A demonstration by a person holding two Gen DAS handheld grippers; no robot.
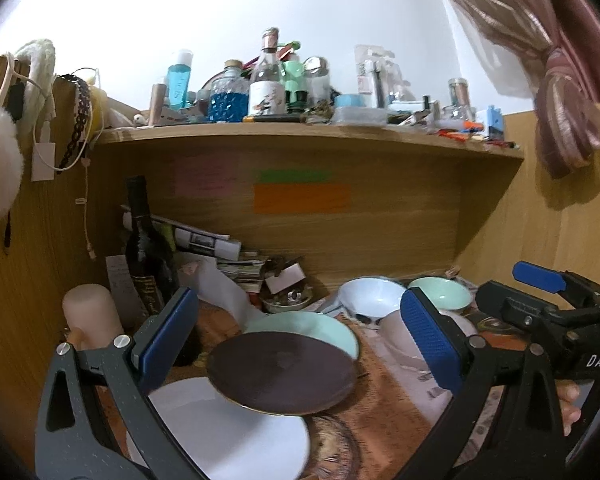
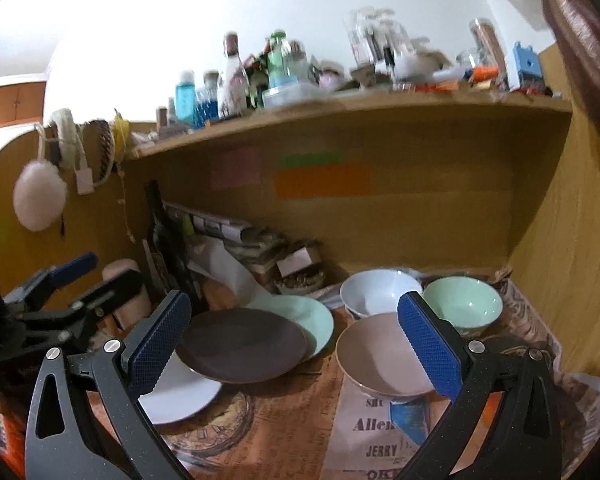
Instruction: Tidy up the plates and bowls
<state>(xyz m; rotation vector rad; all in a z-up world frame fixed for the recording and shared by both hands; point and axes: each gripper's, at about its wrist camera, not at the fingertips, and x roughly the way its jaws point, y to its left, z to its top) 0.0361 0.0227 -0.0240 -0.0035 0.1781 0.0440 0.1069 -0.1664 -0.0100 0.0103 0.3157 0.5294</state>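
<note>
A dark brown plate [image 2: 242, 344] lies near the middle of the counter [image 2: 284, 420], overlapping a white plate [image 2: 180, 396] on its near left and a pale green plate [image 2: 308, 316] on its far right. To the right sit three bowls: a pink bowl [image 2: 380, 356] nearest, a white bowl [image 2: 380, 292] behind it, and a green bowl [image 2: 464, 306] at far right. Printed newspaper [image 2: 376, 436] covers the counter. The left claw [image 1: 296, 344] hangs above the plates with jaws spread wide, holding nothing. The right claw [image 2: 296, 348] is likewise agape and empty, above the pink bowl. A dark wine bottle [image 1: 146, 256] stands at far left under a cluttered shelf [image 1: 300, 140].
</note>
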